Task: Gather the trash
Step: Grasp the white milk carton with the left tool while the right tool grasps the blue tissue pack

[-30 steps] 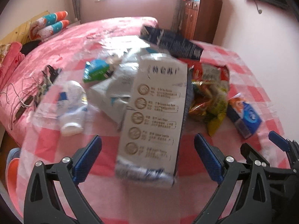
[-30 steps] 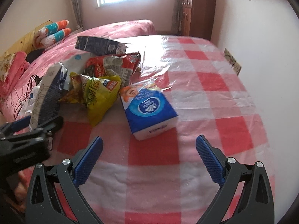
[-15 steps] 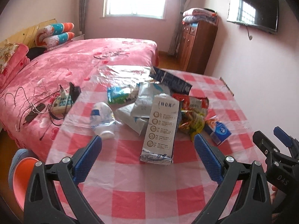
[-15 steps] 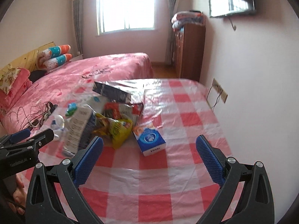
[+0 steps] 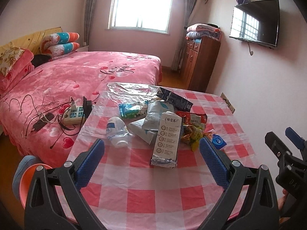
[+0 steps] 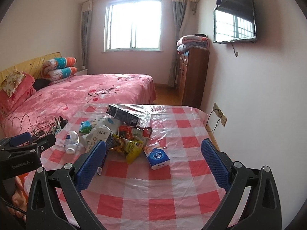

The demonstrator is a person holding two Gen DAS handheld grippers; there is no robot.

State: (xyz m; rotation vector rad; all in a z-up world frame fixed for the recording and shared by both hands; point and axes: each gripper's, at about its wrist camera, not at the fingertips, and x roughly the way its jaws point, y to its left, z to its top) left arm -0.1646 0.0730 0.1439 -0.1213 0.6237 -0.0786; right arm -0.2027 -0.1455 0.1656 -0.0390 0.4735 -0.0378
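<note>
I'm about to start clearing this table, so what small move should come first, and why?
Probably lower the left gripper toward the tall white carton. Both grippers are open and empty above the table, and that carton lies nearest, centred between the left fingers. The right gripper could go for the blue tissue pack.

Home bedroom: pink-quilted bed [image 5: 80, 74], pillows [image 5: 61, 43], wall TV [image 5: 255, 22], wooden cabinet [image 5: 199, 61].
</note>
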